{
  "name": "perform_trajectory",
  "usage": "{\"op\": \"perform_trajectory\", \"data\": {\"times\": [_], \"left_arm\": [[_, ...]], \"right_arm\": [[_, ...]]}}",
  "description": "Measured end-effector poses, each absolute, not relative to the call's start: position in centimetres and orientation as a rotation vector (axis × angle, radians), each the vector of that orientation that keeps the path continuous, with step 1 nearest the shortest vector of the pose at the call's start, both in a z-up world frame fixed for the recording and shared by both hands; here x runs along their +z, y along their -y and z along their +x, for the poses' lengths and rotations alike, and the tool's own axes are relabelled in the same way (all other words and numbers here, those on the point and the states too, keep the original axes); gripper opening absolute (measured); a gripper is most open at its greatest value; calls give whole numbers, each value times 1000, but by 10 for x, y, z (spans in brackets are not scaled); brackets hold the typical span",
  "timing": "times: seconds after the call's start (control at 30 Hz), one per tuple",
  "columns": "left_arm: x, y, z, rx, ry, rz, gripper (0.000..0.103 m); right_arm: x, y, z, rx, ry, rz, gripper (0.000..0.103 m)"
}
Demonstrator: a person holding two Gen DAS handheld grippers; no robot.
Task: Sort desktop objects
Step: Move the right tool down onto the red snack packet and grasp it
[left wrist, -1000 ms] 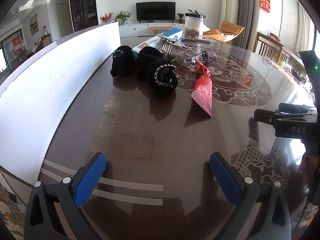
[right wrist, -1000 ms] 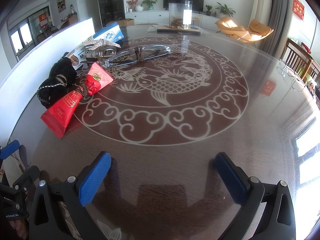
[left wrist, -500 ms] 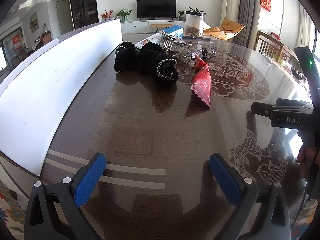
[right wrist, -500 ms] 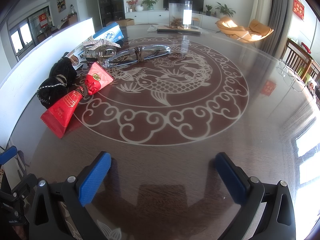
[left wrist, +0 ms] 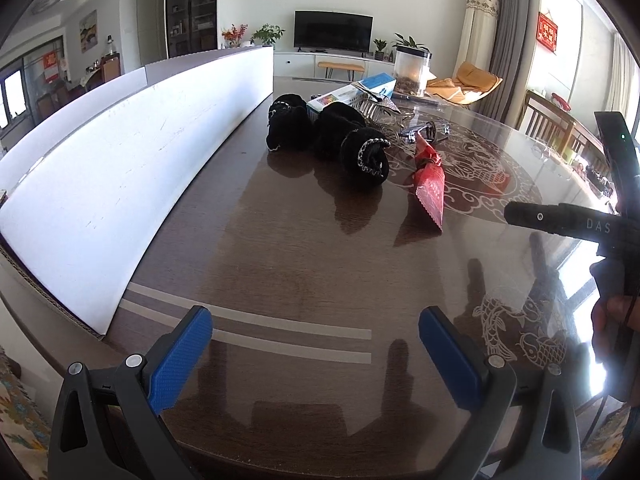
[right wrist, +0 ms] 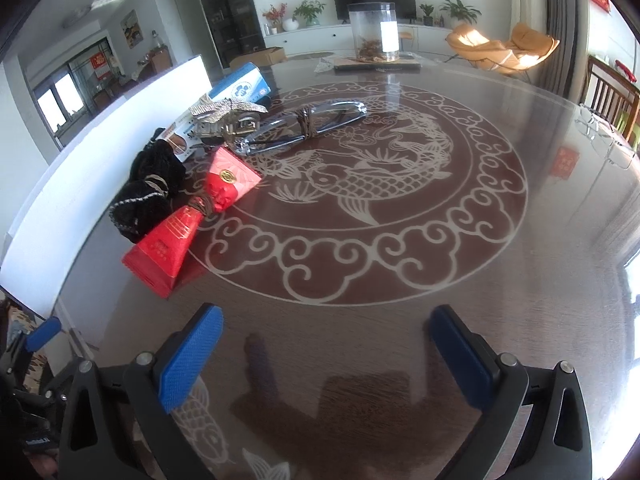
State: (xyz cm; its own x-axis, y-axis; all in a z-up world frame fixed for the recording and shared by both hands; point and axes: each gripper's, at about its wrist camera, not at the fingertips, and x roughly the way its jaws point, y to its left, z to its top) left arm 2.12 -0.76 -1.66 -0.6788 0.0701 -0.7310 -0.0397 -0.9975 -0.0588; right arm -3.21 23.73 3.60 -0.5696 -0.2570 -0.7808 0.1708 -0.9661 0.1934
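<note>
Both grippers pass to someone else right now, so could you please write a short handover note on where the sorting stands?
Left gripper: open, empty, above bare table at the near edge.
Right gripper: open, empty, also over bare table.
Things, all clustered by the white board: black socks, red packet, glasses, blue and white box, silver bundle. A clear jar stands at the far side.
Done: nothing looks sorted.
Left: everything; the red packet is nearest.
</note>
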Motion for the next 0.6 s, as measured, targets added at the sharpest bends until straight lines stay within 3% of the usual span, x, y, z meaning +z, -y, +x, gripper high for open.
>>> {"op": "perform_trajectory", "data": {"times": [0.33,0.47,0.6], "left_arm": [[-19,12,21,2851,65,-1250,103],[-18,13,22,2855,57,-1240,103],[-22,10,16,2838,53,-1266,103]], "right_arm": [[44,-144,-105,-2500,25,1331,103],[34,-137,-110,-2516,-66,1373,93],[28,-131,-106,-2503,-197,1364,97]]}}
